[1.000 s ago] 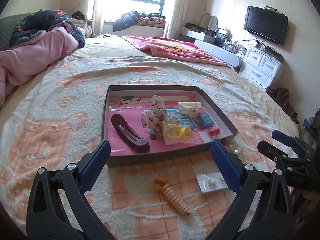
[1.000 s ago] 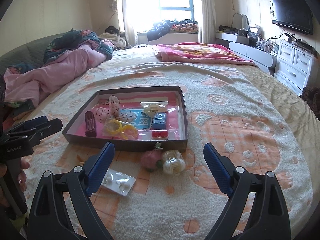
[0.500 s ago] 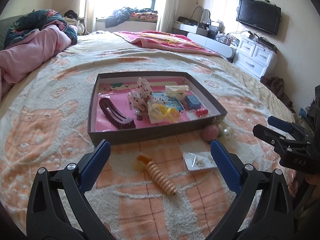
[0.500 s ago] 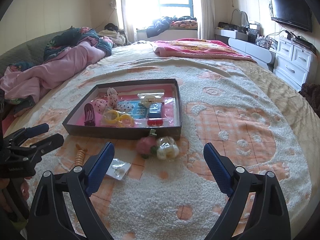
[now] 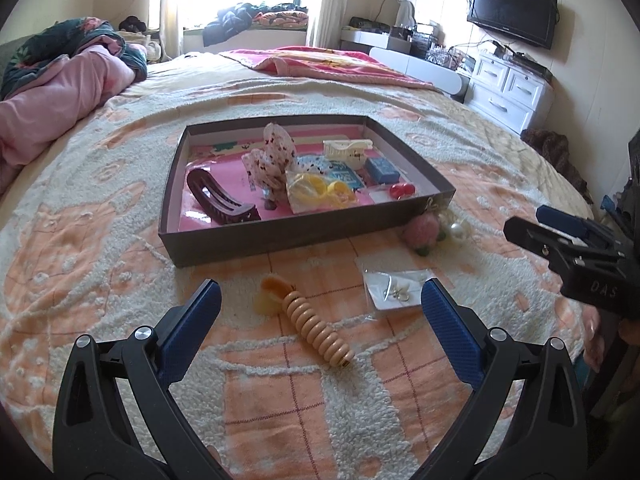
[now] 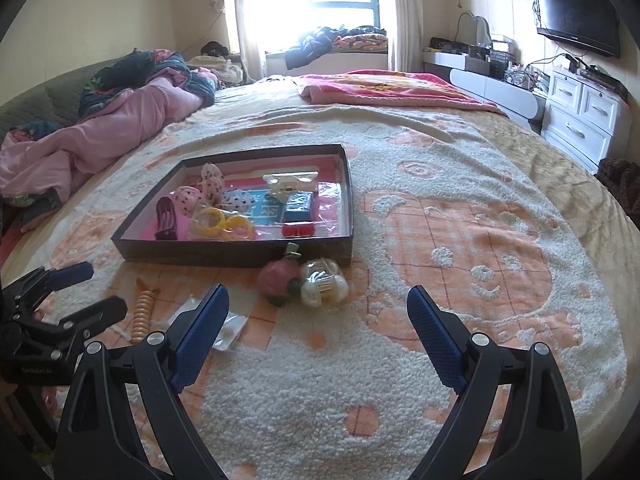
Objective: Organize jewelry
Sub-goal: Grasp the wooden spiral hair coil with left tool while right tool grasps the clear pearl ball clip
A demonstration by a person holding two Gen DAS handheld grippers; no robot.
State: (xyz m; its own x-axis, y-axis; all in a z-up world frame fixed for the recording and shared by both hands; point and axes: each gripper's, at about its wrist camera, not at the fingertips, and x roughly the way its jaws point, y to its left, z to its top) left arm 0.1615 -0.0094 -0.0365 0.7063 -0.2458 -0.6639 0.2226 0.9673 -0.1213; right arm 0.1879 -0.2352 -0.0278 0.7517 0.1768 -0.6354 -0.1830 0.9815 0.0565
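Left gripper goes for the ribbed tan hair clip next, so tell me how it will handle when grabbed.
The ribbed hair clip looks like rigid plastic, so probably stiff and light. Its rounded ridges may let smooth pads slip or the clip roll. Lying loose on the fuzzy blanket, it could sink in slightly, though the pile should slow rolling.

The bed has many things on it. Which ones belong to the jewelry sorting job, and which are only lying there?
For the job:
- dark tray holding hair pieces
- beige spiral clip
- clear packet of earrings
- pink flower piece
- pearl clip

Only lying about:
- pink quilt
- pink blanket
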